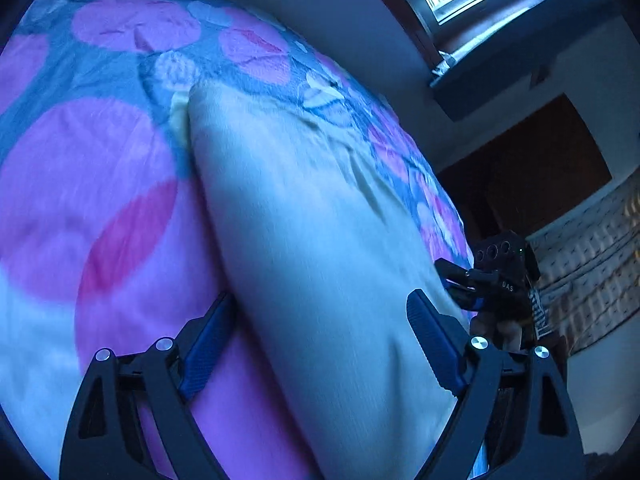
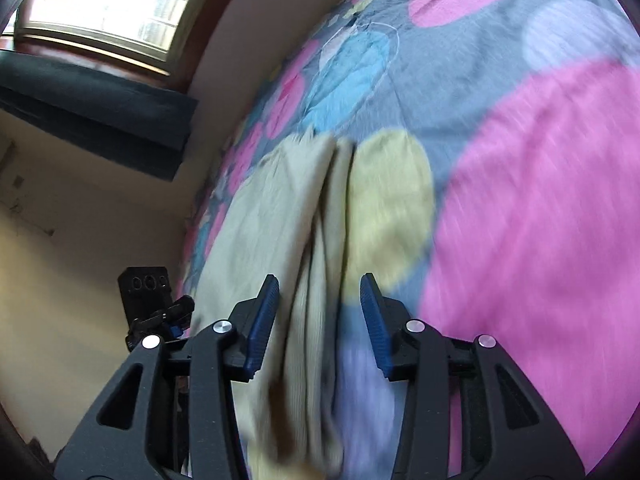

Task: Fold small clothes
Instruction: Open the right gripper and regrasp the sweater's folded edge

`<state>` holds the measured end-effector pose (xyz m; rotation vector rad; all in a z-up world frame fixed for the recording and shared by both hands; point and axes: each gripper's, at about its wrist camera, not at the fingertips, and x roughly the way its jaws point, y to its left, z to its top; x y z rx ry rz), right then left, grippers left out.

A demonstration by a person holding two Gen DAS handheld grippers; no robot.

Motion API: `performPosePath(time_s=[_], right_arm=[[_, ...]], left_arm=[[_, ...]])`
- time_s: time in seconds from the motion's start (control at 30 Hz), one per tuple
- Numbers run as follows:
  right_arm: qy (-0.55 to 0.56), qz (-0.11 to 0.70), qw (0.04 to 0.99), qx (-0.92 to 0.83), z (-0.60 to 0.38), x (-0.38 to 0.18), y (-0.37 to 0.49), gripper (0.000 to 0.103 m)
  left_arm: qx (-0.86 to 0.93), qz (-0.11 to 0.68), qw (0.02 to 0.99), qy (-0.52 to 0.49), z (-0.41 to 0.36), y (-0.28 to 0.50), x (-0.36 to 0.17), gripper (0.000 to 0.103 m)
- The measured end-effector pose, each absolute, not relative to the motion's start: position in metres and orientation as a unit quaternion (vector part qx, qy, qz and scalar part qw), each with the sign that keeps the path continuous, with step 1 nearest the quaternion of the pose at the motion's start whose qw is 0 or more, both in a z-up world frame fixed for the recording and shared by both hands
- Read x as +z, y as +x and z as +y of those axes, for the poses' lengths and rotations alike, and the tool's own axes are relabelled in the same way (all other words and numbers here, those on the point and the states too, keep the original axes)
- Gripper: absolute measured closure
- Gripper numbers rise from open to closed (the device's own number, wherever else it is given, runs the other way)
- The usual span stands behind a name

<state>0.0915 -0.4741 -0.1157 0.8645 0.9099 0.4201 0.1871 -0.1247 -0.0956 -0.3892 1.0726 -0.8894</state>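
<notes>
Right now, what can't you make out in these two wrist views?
- Garment type: left view, motion blur; near end cut off behind the fingers.
- Its folds: right view, blurred; lower end cut off at the frame edge.
- Bedspread edges: both views, outside the fisheye rim.

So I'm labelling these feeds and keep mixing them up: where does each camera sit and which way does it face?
Left wrist: on the left hand-held gripper, looking down its open fingers at the pale garment on the patterned bedspread; the right hand-held gripper shows at right.
Right wrist: on the right hand-held gripper, facing the garment's folded edge; the left hand-held gripper shows at left.
Shared: garment, bedspread, window.
</notes>
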Motion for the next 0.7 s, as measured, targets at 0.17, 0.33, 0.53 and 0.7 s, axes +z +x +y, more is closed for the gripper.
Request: performPosePath(time_s=[0.17, 0.33, 0.53, 0.7], right_arm=[[0.402, 0.428, 0.780, 0.216, -0.459, -0.124, 0.153, 0.063], [0.357, 0.447, 0.778, 0.259, -0.428, -0.126, 0.184, 0.084], [0.303, 0.388, 0.829, 0.264, -0.410, -0.085, 0.167, 0.087], [0.280, 0.355, 0.846, 0.283, -0.382, -0.049, 0.174, 0.087]], left_arm=[[-0.411, 0.484, 0.759, -0.146, -0.147, 0.210, -0.098, 0.025], [-0.386, 0.481, 0.776, -0.133, -0.145, 0.218, -0.101, 0.069], [-0.383, 0.440, 0.801, -0.132, -0.127, 0.208, -0.076, 0.078], [-0.377, 0.402, 0.825, -0.125, -0.107, 0.210, -0.043, 0.079]])
